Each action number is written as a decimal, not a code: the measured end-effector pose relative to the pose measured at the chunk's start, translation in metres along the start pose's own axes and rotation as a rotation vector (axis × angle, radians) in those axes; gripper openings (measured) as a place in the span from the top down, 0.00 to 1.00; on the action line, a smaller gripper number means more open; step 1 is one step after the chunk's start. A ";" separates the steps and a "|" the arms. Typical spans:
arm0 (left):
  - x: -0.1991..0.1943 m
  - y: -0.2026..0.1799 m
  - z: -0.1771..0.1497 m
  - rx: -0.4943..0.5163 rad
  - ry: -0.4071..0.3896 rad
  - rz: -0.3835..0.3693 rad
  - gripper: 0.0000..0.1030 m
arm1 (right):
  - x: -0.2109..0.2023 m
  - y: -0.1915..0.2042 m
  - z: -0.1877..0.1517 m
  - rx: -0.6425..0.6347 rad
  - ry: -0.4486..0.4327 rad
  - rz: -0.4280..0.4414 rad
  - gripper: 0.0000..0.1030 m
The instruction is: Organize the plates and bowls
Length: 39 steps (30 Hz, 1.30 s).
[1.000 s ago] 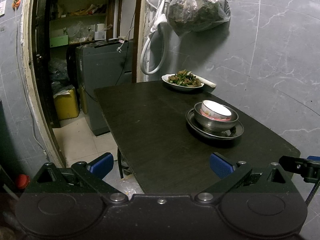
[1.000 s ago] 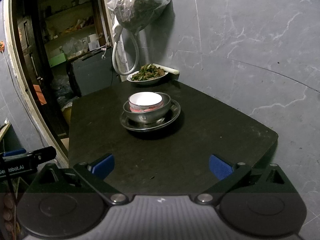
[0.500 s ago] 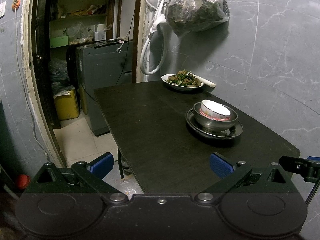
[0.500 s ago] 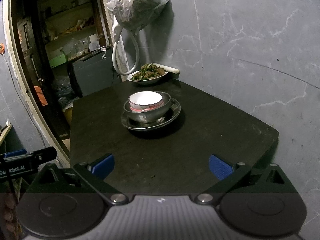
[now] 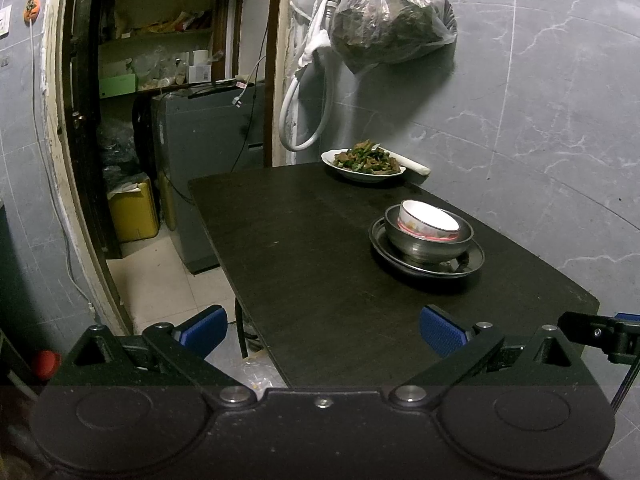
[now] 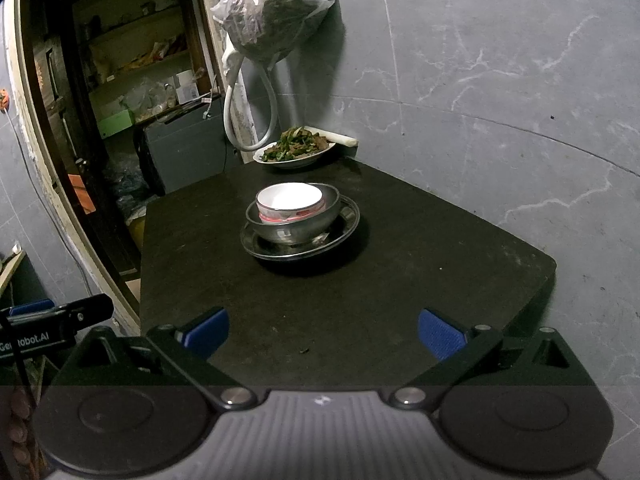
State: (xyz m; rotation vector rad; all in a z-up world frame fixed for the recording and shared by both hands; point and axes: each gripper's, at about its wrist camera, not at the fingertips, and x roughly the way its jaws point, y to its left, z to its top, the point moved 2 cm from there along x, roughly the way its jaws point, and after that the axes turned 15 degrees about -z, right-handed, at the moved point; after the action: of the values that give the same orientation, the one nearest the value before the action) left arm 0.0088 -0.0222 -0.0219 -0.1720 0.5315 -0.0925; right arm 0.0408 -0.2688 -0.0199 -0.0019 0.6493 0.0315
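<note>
On the black table stands a stack: a white bowl with a red band inside a steel bowl on a steel plate. The same stack shows in the right wrist view: white bowl, steel bowl, steel plate. My left gripper is open and empty, above the table's near left edge. My right gripper is open and empty, above the table's near edge, well short of the stack.
A white plate of cooked food sits at the table's far end by the wall. A filled plastic bag and a hose hang above it. A grey cabinet and yellow container stand beyond the table's left side.
Both grippers have drawn back slightly from the table; the stack looks a little smaller and farther. Both stay open and empty.
</note>
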 end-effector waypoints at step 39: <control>-0.005 -0.002 0.003 0.014 -0.033 -0.007 0.01 | -0.002 -0.001 -0.003 0.004 0.007 -0.001 0.00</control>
State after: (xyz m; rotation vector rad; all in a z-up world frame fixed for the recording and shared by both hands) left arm 0.0058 -0.0228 -0.0170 -0.1615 0.4976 -0.1001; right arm 0.0371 -0.2702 -0.0212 0.0018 0.6561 0.0294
